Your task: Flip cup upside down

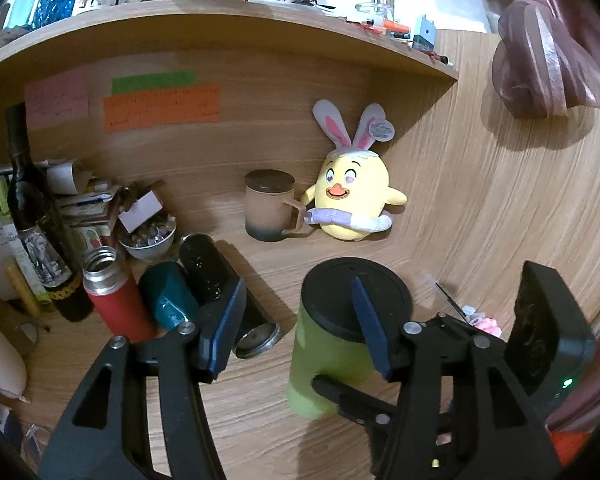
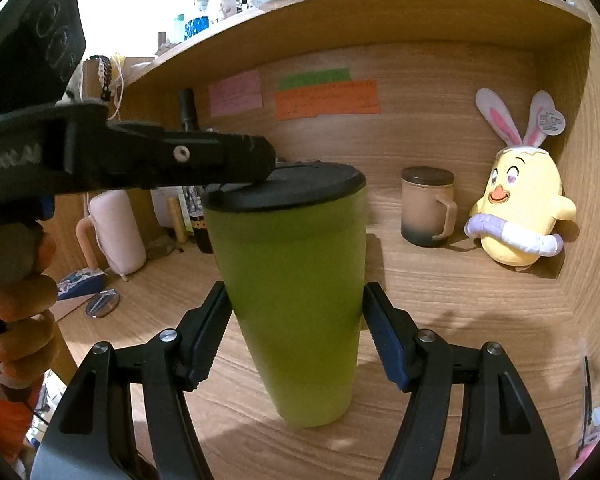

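Observation:
A lime-green cup (image 2: 296,300) with a black lid (image 2: 300,188) stands upright on the wooden desk. My right gripper (image 2: 296,332) is shut on the cup, one pad on each side of its lower body. In the left wrist view the cup (image 1: 328,364) is just in front, with my right gripper's finger and arm crossing it. My left gripper (image 1: 300,332) is open. In the right wrist view one left finger (image 2: 236,156) rests over the lid's left edge.
A brown lidded mug (image 1: 270,206) and a yellow plush chick (image 1: 356,196) stand at the back wall. A red flask (image 1: 114,294), a teal cup (image 1: 168,296), a black tumbler (image 1: 224,292), a bowl and a dark bottle (image 1: 32,220) crowd the left.

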A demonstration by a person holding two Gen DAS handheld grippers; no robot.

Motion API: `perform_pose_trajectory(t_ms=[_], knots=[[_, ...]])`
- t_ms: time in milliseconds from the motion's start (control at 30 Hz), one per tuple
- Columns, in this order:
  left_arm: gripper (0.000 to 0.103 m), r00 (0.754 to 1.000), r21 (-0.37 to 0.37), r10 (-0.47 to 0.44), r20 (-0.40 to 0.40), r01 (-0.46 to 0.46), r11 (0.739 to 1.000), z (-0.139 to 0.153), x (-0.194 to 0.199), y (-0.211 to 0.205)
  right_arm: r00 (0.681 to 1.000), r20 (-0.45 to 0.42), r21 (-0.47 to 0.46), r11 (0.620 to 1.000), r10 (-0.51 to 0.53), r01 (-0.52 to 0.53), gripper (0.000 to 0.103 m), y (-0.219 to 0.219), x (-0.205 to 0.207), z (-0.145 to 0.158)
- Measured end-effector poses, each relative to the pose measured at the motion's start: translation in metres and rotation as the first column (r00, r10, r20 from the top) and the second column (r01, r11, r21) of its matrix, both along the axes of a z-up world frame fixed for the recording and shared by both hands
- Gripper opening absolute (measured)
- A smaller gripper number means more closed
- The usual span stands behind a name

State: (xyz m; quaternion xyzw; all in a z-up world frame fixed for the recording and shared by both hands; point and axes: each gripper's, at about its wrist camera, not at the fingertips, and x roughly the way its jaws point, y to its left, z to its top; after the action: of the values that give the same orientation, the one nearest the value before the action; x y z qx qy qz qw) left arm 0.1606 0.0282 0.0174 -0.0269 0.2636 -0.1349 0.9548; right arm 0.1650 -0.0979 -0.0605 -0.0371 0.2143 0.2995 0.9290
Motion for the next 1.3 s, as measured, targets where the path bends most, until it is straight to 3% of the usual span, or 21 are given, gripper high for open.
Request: perform_pose_trajectory(t_ms=[133,167,233,367,533,567,633,1067,1300], knots=[[0.056,1.000,-0.036,-0.012,0.026,0.013,0.999,0.007,-0.015,0.002,1.000,0.020,-0.024,1.000,0.008,-0.008,0.065,-0.010,-0.016,0.014],[0.056,0.999,-0.040,-0.009,0.041,0.010,0.999,0.009,-0.022,0.003,0.999,0.032,-0.027,1.000,0.009,-0.008,0.066,-0.012,-0.021,0.018],[0.065,0.998,-0.045,0.004,0.068,-0.001,0.999,0.012,-0.035,0.005,0.997,0.072,-0.018,1.000,-0.002,0.003,0.080,-0.022,-0.034,0.028],[0.068,0.993,-0.042,0.029,0.115,-0.025,0.999,0.014,-0.066,0.007,0.991,0.131,0.005,1.000,-0.024,0.024,0.083,-0.039,-0.058,0.046],[0.090,0.983,-0.014,0.074,0.171,-0.073,0.997,0.012,-0.100,0.003,0.983,0.173,0.027,0.998,-0.069,0.065,0.085,-0.058,-0.081,0.062],[0.092,0.979,-0.008,0.081,0.185,-0.081,0.997,0.012,-0.108,0.001,0.981,0.177,0.034,0.997,-0.078,0.073,0.088,-0.061,-0.084,0.064],[0.101,0.972,0.005,0.098,0.213,-0.101,0.995,0.010,-0.121,-0.004,0.978,0.182,0.057,0.994,-0.097,0.088,0.103,-0.068,-0.091,0.066],[0.103,0.941,0.062,0.147,0.304,-0.174,0.983,-0.006,-0.167,-0.032,0.974,0.192,0.087,0.990,-0.122,0.107,0.103,-0.084,-0.124,0.069],[0.103,0.945,0.053,0.151,0.292,-0.173,0.983,-0.013,-0.167,-0.032,0.977,0.171,0.084,0.990,-0.125,0.112,0.103,-0.083,-0.126,0.061]])
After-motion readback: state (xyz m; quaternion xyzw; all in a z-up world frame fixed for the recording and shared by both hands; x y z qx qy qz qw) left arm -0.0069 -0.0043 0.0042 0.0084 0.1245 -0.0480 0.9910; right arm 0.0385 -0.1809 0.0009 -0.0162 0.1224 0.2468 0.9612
